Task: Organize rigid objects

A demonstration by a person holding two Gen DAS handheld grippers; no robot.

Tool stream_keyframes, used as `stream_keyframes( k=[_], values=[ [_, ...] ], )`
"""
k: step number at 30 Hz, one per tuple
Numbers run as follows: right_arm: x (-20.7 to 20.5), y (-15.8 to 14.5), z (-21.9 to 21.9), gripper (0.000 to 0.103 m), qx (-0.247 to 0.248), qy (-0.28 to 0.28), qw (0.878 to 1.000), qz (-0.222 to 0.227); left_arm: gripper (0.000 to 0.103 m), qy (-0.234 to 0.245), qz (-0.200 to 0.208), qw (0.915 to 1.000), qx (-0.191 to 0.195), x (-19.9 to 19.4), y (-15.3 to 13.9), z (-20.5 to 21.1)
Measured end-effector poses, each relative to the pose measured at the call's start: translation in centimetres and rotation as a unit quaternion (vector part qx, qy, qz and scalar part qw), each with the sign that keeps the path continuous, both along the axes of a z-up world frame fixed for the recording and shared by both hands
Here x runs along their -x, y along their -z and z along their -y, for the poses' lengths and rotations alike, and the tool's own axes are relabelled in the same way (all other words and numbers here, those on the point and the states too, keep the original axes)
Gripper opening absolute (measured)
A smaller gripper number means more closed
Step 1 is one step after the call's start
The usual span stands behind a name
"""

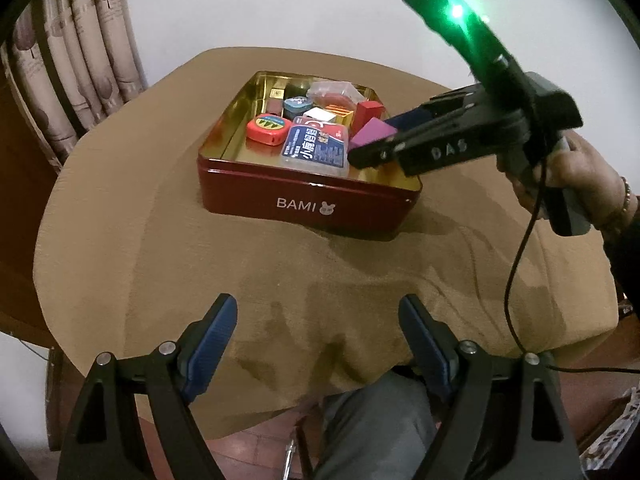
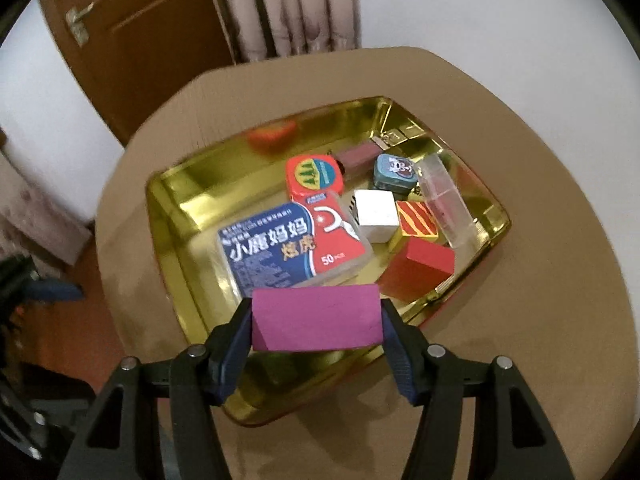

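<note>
The right gripper (image 2: 316,320) squeezes a purple block (image 2: 316,318) tight between its two blue pads, one on each end. It hangs just over the near edge of the red tin (image 1: 304,204), at 6 o'clock in the right wrist view. The left gripper (image 1: 318,332) waits wide open with nothing in it, well back from the tin.

Just past the block lies a blue floss box (image 2: 276,246). At 2 o'clock sits a red block (image 2: 420,268). Farther off are a white cube (image 2: 376,214), a striped block (image 2: 418,220) and an orange tape measure (image 2: 314,174).

I think the block could land on the floss box and tip, because the tin is crowded there. It could also bump the rim.
</note>
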State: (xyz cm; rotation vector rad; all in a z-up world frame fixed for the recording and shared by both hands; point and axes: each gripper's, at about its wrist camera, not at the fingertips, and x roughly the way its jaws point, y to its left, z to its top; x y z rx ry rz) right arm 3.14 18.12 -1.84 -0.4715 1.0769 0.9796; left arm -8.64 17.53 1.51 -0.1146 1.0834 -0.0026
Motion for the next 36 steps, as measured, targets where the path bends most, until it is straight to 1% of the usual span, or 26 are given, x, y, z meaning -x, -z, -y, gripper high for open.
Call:
stream_keyframes(
  k=[2,4,7,8,10,11,12,13,14,15,16,17,18,20,22,24,25,27,28,29,31,32,34,36],
  values=[
    [-0.1,0.6,-0.2,0.062,0.007,-0.002,1.000,-0.003,0.081,0.000,-0.003,1.0000,0.000,-0.1,0.1,-0.1],
    [0.0,0.6,0.1,0.062,-0.007,0.004,1.000,0.002,0.082,-0.002,-0.008,1.0000,0.000,-0.3,0.3,-0.4],
    [0.3,0.6,0.7,0.063,-0.015,0.026,1.000,0.008,0.085,-0.008,-0.010,0.9999,0.000,-0.5,0.6,-0.5],
    [0.6,0.0,1.2,0.063,-0.029,0.040,0.999,0.013,0.086,-0.012,-0.007,0.9999,-0.005,-0.4,0.5,-0.5],
    [1.5,-1.3,2.3,0.063,-0.061,0.068,0.996,0.020,0.092,-0.017,0.003,0.9998,-0.013,-0.3,0.2,-0.5],
    [2.5,-2.1,2.7,0.063,-0.072,0.086,0.993,0.028,0.097,-0.018,0.007,0.9997,-0.013,-0.2,0.0,-0.5],
    [3.4,-2.8,3.1,0.063,-0.083,0.103,0.990,0.039,0.098,-0.018,0.013,0.9997,-0.012,-0.2,-0.4,-0.6],
    [4.6,-3.7,3.8,0.063,-0.097,0.127,0.985,0.059,0.098,-0.018,0.019,0.9996,-0.011,-0.2,-0.7,-0.7],
    [6.1,-4.4,4.6,0.064,-0.105,0.160,0.977,0.090,0.099,-0.017,0.028,0.9994,-0.010,-0.1,-1.1,-0.8],
    [7.1,-4.7,5.0,0.069,-0.102,0.188,0.970,0.116,0.101,-0.018,0.036,0.9991,-0.011,-0.1,-1.5,-0.9],
    [8.4,-5.0,5.9,0.071,-0.092,0.233,0.957,0.148,0.102,-0.019,0.042,0.9988,-0.013,-0.1,-1.8,-1.0],
    [9.1,-5.0,6.4,0.074,-0.091,0.255,0.950,0.157,0.102,-0.017,0.054,0.9983,-0.016,-0.1,-2.2,-1.1],
    [9.7,-4.9,6.8,0.074,-0.093,0.272,0.945,0.156,0.102,-0.014,0.066,0.9975,-0.022,-0.1,-2.5,-1.2],
    [11.3,-4.8,7.8,0.074,-0.114,0.301,0.936,0.145,0.102,-0.013,0.078,0.9960,-0.043,-0.3,-2.8,-1.1],
    [12.9,-4.9,8.3,0.074,-0.131,0.318,0.927,0.147,0.102,-0.010,0.085,0.9952,-0.049,-0.4,-3.0,-1.1],
    [15.1,-5.7,8.5,0.074,-0.111,0.355,0.910,0.185,0.102,-0.011,0.088,0.9949,-0.047,-0.5,-3.1,-1.2],
    [16.3,-6.1,8.7,0.074,-0.110,0.376,0.895,0.212,0.102,-0.015,0.091,0.9947,-0.046,-0.5,-3.2,-1.4],
    [18.1,-7.0,9.3,0.074,-0.133,0.402,0.875,0.235,0.102,-0.020,0.095,0.9932,-0.064,-0.4,-3.3,-1.3],
    [19.2,-7.6,9.6,0.074,-0.140,0.419,0.859,0.258,0.102,-0.020,0.101,0.9924,-0.067,-0.2,-3.4,-1.3],
    [19.7,-7.9,9.5,0.074,-0.141,0.423,0.853,0.271,0.102,-0.018,0.109,0.9916,-0.067,0.0,-3.6,-1.3],
    [20.9,-8.5,9.4,0.077,-0.137,0.432,0.841,0.296,0.102,-0.020,0.117,0.9899,-0.078,0.1,-3.7,-1.1],
    [21.1,-8.6,9.3,0.077,-0.136,0.435,0.838,0.300,0.102,-0.025,0.121,0.9886,-0.086,0.2,-3.9,-1.1],
    [21.5,-8.6,9.2,0.077,-0.140,0.440,0.834,0.302,0.102,-0.031,0.130,0.9873,-0.085,0.5,-4.3,-1.2],
    [21.8,-8.8,9.1,0.077,-0.149,0.435,0.836,0.298,0.103,-0.036,0.127,0.9875,-0.085,0.4,-4.5,-1.4]
  ],
)
